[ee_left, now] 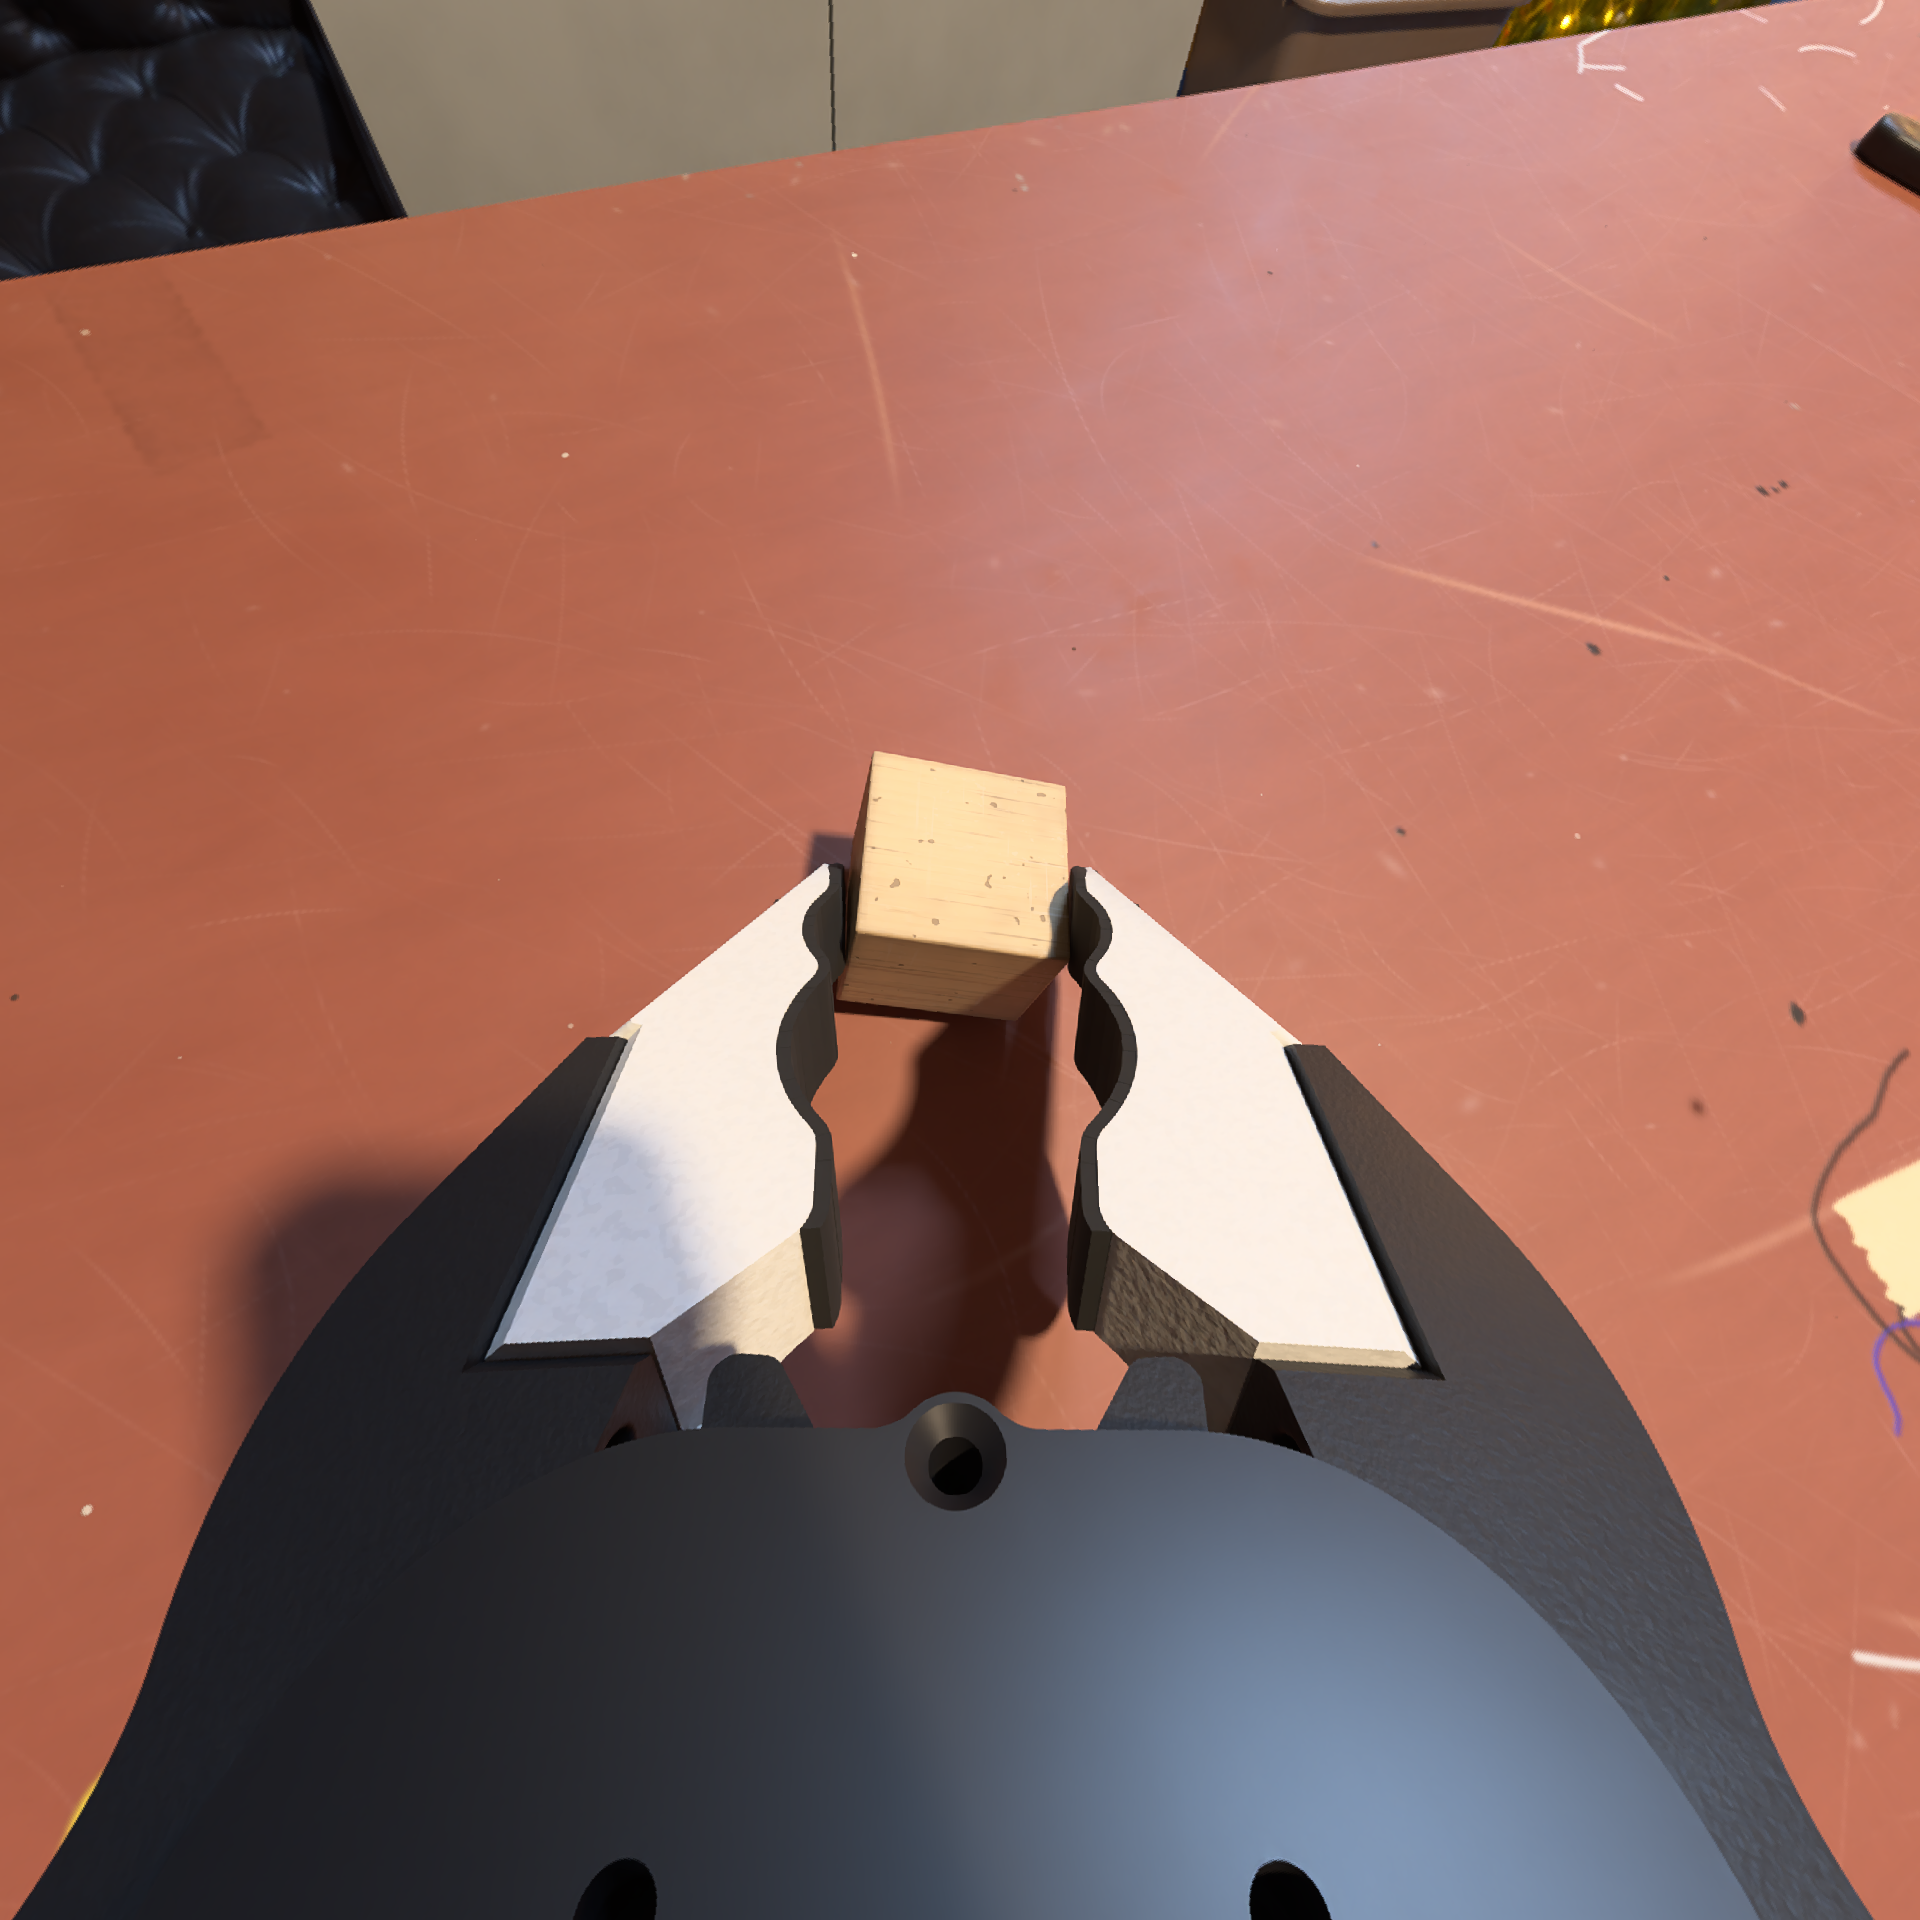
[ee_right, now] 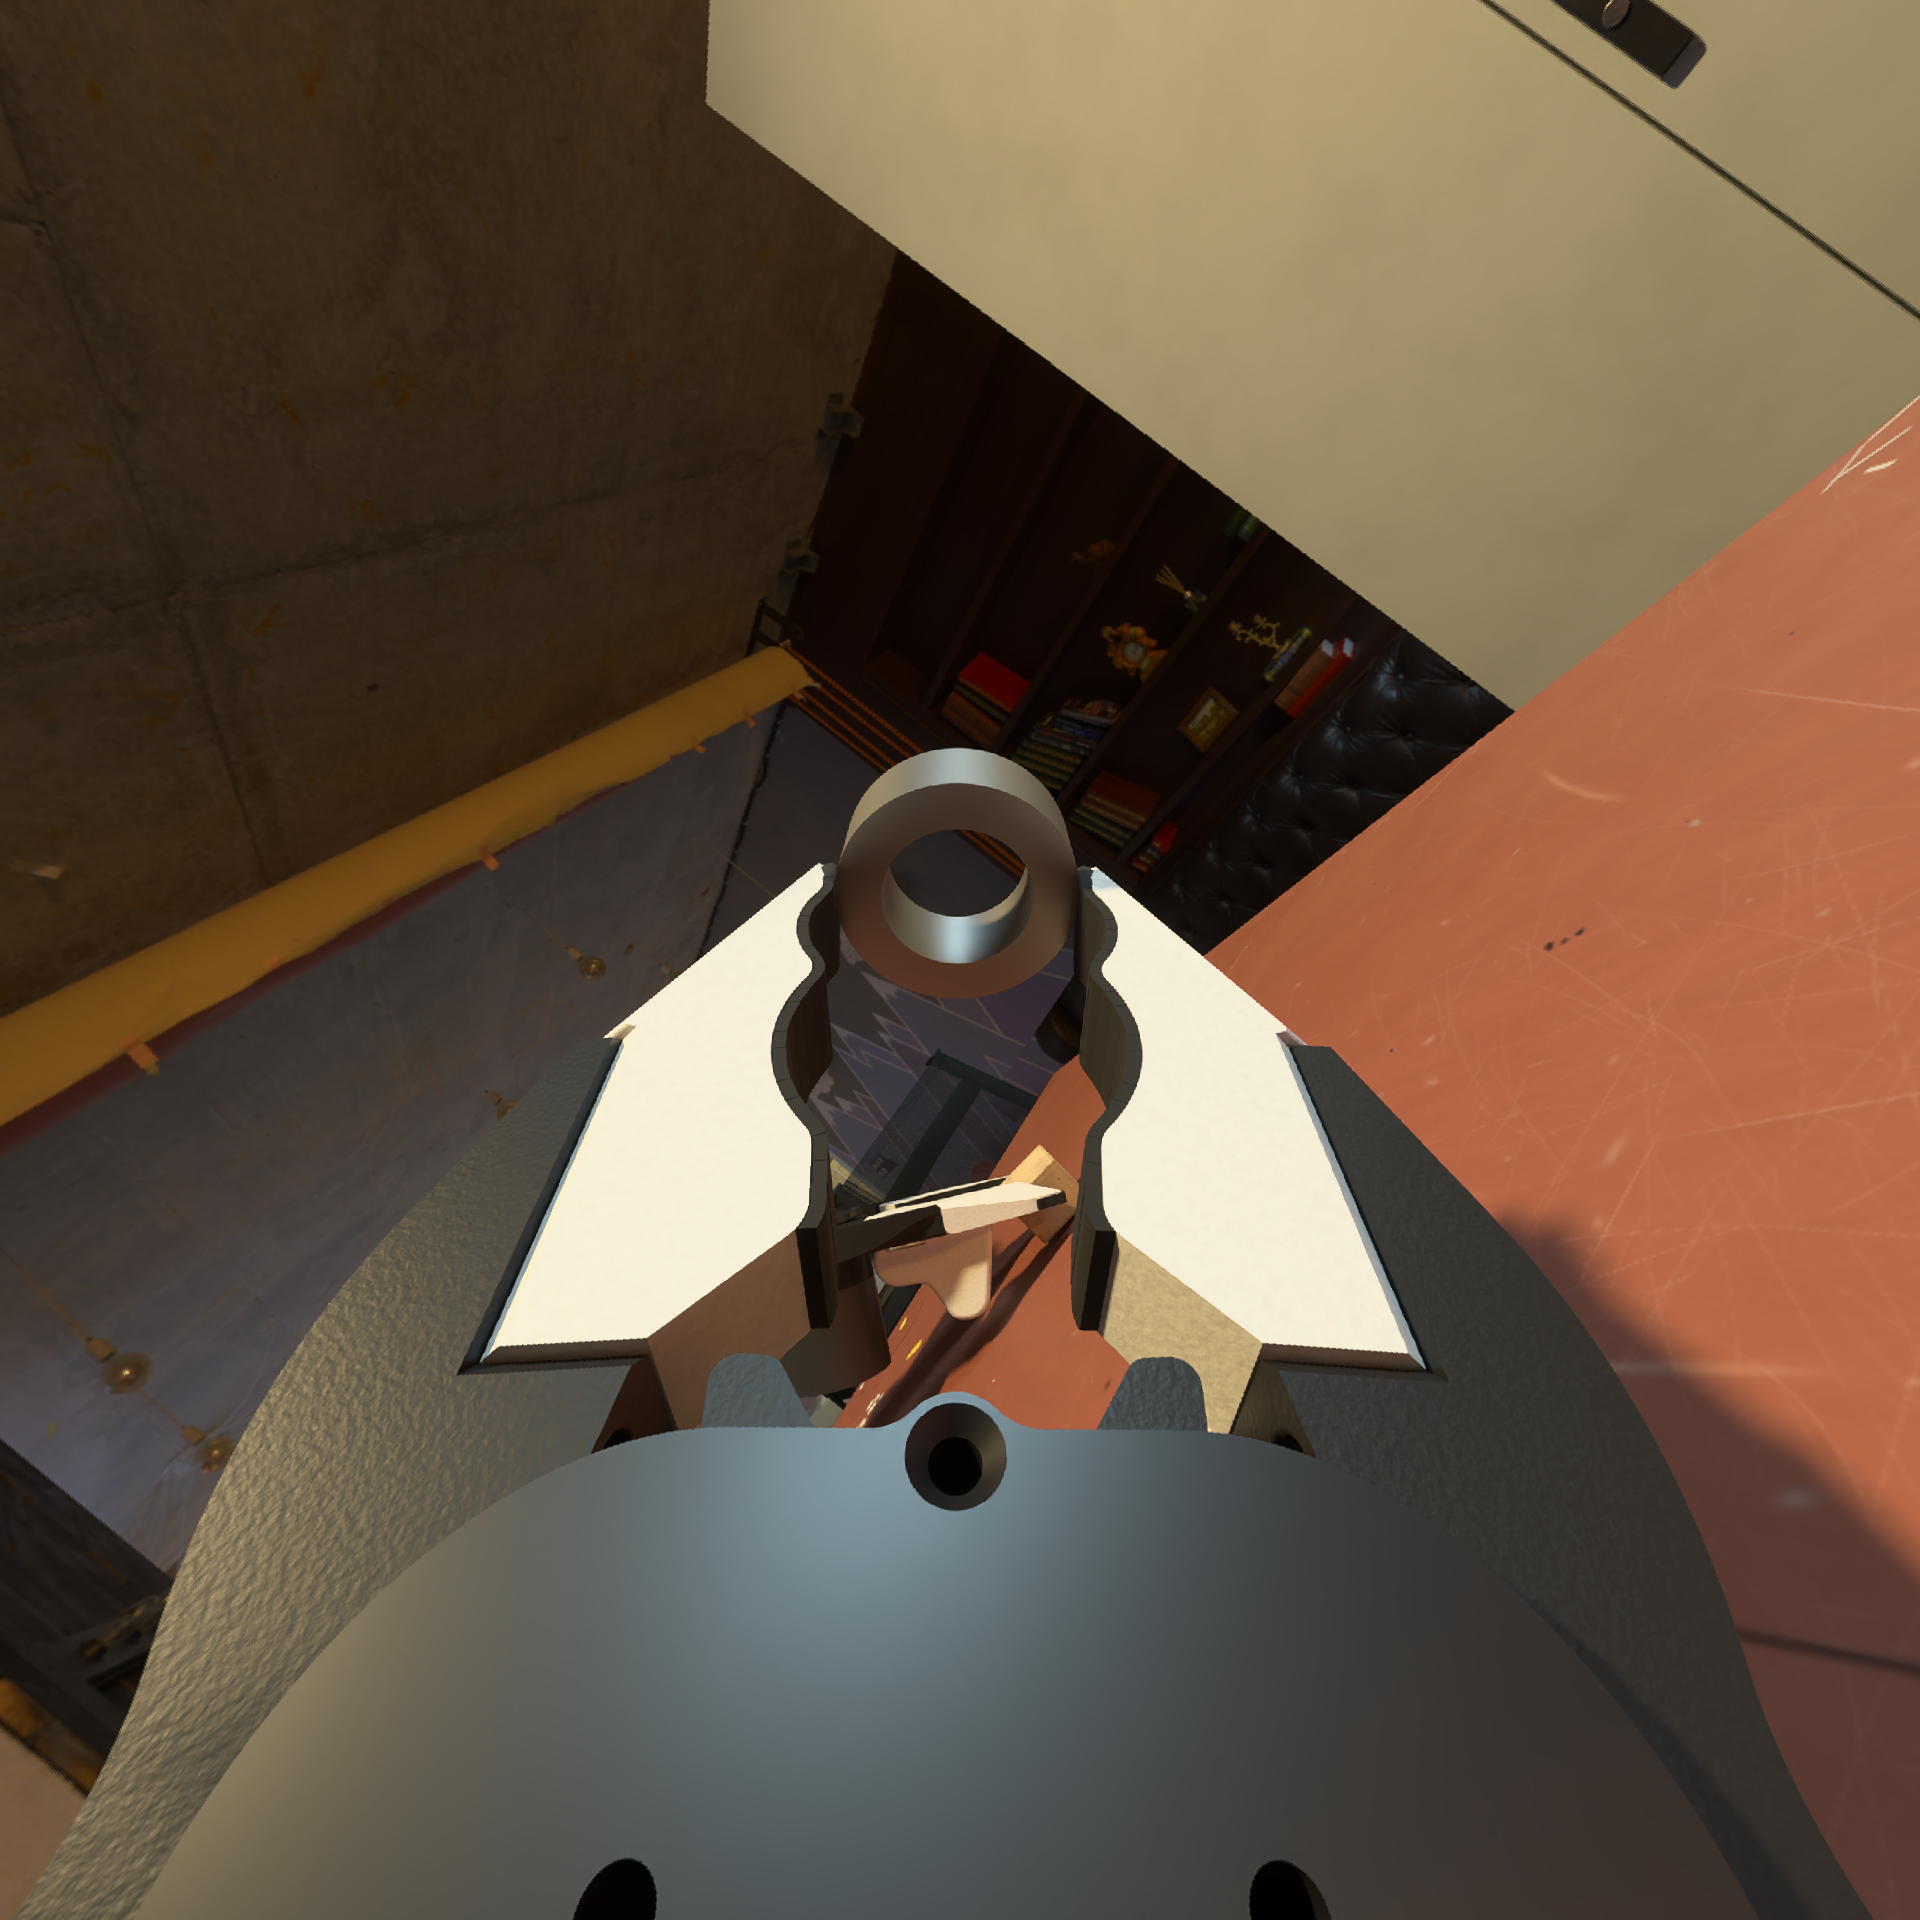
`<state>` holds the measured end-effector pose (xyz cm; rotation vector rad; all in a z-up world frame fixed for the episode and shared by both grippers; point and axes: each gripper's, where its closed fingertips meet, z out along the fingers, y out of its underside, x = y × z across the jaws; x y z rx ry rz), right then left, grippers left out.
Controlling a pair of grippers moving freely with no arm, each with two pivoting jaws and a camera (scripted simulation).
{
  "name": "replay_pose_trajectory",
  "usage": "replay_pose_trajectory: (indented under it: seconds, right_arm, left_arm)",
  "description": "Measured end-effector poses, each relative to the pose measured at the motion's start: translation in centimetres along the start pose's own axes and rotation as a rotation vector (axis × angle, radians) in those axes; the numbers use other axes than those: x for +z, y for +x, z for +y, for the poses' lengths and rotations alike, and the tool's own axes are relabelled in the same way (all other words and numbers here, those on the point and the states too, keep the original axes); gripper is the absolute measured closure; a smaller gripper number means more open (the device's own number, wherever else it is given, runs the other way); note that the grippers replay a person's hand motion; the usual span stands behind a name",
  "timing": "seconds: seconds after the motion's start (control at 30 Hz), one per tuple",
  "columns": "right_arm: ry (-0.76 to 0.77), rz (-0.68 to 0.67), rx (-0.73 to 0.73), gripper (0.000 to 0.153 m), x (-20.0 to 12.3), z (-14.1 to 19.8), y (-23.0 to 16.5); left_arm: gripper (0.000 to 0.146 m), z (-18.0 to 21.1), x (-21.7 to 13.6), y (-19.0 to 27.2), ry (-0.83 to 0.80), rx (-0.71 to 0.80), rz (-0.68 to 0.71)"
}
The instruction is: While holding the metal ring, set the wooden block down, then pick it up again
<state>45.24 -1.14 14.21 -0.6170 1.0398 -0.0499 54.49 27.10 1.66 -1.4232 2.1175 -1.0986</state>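
Fingers: left [ee_left: 842, 914] pinch wooden block [ee_left: 956, 883] | right [ee_right: 1096, 925] pinch metal ring [ee_right: 956, 873] | block underside hidden

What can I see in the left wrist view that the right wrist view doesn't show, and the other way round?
Only the left wrist view shows the left gripper up close, its fingertips pressed against both sides of the wooden block, over a broad stretch of scratched red table. Only the right wrist view shows the right gripper clamping the metal ring, held beyond the table edge, with a bookshelf and a yellow pipe behind. Both show the red table and a beige cabinet; the right view also catches the left gripper and block, small and far off.
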Motion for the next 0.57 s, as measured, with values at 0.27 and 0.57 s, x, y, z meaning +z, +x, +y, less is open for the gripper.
replay_pose_trajectory:
  seconds: [0.27,0.57]
  right_arm:
    - [-0.001,0.0,-0.003,0.107,0.01,0.0,-0.03]
    - [-0.027,0.022,-0.047,0.107,0.04,0.53,0.36]
  left_arm:
    - [0.103,0.0,0.01,0.02,0.0,0.001,0.001]
    - [0.103,-0.31,-0.16,0.3,0.038,-0.002,0.027]
